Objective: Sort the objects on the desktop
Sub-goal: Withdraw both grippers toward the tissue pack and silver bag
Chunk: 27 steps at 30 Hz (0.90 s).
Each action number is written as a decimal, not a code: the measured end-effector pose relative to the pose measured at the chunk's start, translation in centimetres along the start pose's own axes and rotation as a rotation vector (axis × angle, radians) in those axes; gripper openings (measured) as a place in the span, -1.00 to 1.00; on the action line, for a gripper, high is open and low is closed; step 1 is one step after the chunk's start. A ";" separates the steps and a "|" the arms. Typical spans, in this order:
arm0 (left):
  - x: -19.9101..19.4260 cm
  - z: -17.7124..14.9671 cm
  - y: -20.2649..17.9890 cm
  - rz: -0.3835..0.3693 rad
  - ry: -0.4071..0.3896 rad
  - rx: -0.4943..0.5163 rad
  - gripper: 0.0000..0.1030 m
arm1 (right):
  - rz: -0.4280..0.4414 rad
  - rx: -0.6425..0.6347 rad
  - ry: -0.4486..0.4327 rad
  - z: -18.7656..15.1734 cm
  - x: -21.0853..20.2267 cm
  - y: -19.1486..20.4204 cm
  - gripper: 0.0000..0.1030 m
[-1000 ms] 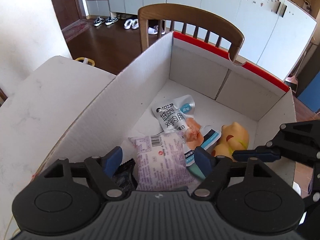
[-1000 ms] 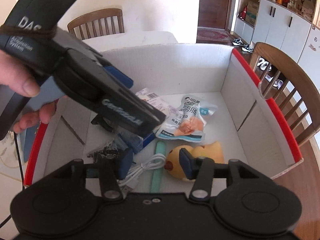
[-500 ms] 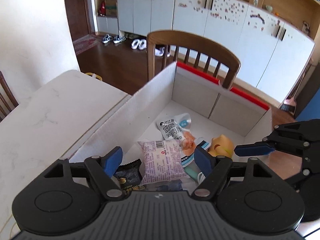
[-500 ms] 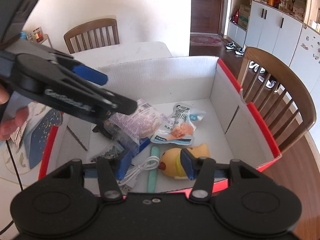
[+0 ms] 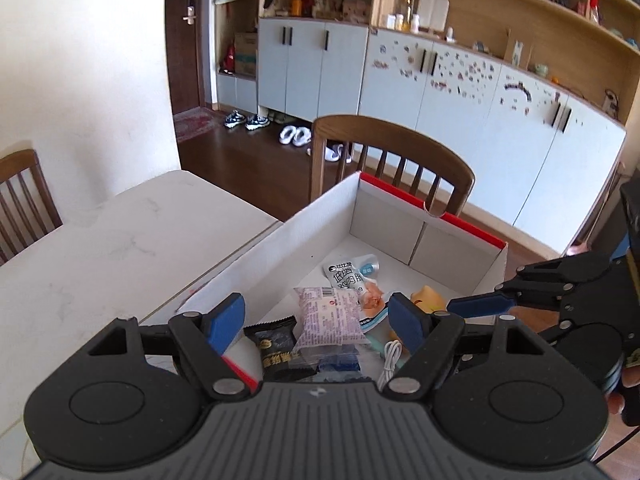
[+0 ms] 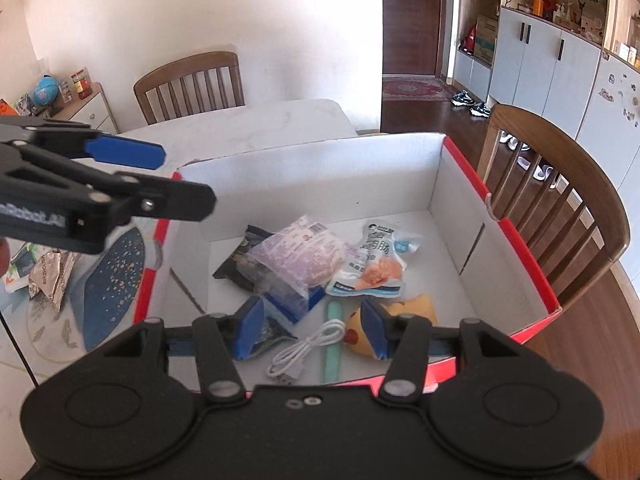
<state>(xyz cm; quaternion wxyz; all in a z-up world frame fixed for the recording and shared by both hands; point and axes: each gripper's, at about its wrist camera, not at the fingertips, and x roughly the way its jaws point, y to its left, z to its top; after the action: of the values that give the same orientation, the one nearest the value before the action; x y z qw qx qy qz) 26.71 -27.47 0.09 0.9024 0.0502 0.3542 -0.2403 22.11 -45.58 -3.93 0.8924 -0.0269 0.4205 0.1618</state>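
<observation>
Cardboard box (image 6: 460, 184), white inside with red-trimmed rim, is set on the desk (image 5: 100, 260) at the edge nearest a wooden chair (image 6: 560, 208).

Contents, all lying on the box floor:
- Purple-and-white snack packet (image 6: 298, 254), laid on top of a blue box (image 6: 294, 304) and partly over a black packet (image 5: 276, 350), toward the box wall nearest the open desk.
- White pouch with an orange picture (image 6: 376, 264), touching the purple packet, near the middle of the floor.
- Yellow duck toy (image 6: 412, 308), close to the near rim, partly hidden by a gripper finger.
- Mint-green stick (image 6: 332, 340) and coiled white cable (image 6: 308, 350), side by side at the near rim.

Left gripper (image 5: 318, 322): fingers spread apart, nothing between them, held above the box.
Right gripper (image 6: 314, 330): fingers spread apart, nothing clamped, held above the near rim.

Outside the box, a blue speckled mat (image 6: 108, 280) and foil wrappers (image 6: 52, 276) are seen on the desk.
</observation>
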 end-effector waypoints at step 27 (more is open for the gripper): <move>-12.8 -9.3 10.6 0.010 -0.086 -0.110 0.53 | 0.025 -0.009 -0.040 -0.3 -0.3 15.3 0.07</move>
<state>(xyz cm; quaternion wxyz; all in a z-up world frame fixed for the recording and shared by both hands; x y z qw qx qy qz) 17.83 -10.57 0.82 0.9193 -0.0081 0.3277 -0.2180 16.95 -31.22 -2.54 0.8985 -0.0225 0.4019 0.1754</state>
